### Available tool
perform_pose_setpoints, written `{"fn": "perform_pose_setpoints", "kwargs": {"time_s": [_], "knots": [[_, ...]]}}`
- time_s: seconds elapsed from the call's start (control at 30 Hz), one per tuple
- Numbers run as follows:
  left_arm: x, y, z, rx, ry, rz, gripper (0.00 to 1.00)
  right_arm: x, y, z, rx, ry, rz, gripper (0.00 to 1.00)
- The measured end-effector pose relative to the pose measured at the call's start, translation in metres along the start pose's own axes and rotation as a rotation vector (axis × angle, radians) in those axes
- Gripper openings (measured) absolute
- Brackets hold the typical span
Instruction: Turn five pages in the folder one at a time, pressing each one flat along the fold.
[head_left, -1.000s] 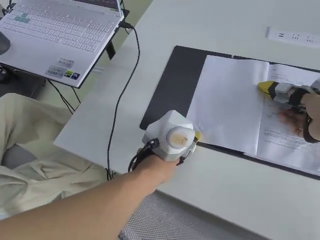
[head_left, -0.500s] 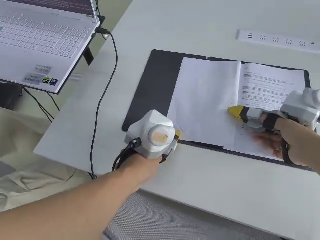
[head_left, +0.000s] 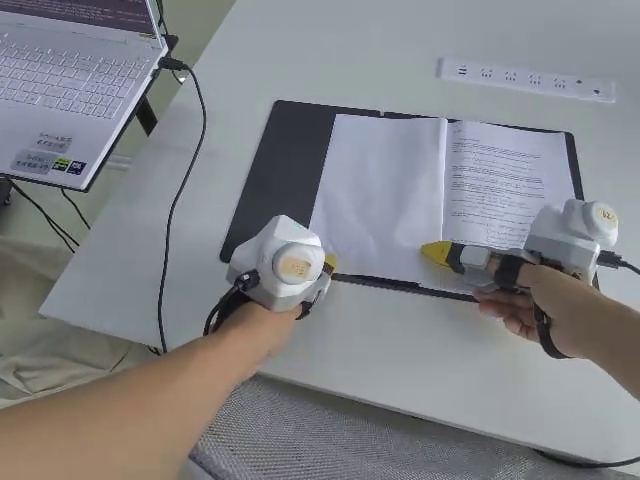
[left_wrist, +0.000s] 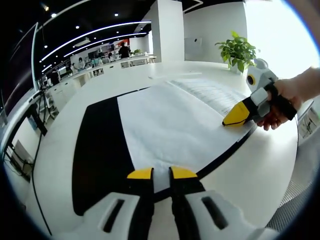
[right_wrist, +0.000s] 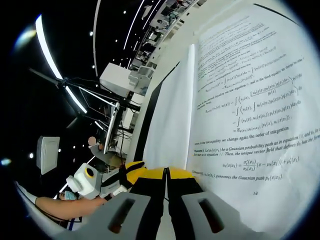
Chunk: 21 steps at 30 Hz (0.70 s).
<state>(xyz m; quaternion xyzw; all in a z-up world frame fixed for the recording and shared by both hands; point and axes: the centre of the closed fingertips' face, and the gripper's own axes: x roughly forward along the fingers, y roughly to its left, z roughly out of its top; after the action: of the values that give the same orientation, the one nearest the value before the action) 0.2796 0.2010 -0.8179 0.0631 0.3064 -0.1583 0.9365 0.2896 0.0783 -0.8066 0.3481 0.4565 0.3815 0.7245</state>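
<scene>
Folder (head_left: 285, 170) is lying open and flat on the white table (head_left: 400, 50), near the front edge, with its black cover showing on the left. A blank page (head_left: 380, 195) is lying on the left side and a printed page (head_left: 510, 180) on the right, the two meeting at the fold (head_left: 445, 190).

You're holding the right gripper (head_left: 437, 253) clenched. Its yellow tips are together and resting on the paper right at the fold, down at the near edge.

You're holding the left gripper (left_wrist: 161, 173) at the near edge of the blank page, with its jaws nearly together and a thin gap between them. I can't tell if they're pinching anything.

A power strip (head_left: 525, 80) is sitting beyond the folder. A laptop (head_left: 60, 90) is sitting off to the far left, with its cable (head_left: 185, 160) hanging over the table edge.
</scene>
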Motion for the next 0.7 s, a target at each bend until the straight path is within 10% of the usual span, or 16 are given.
{"fn": "perform_pose_setpoints", "kwargs": {"time_s": [0.7], "knots": [[-0.001, -0.001, 0.001, 0.024, 0.028, -0.003, 0.1, -0.032, 0.022, -0.053, 0.027, -0.005, 0.012, 0.0]]}}
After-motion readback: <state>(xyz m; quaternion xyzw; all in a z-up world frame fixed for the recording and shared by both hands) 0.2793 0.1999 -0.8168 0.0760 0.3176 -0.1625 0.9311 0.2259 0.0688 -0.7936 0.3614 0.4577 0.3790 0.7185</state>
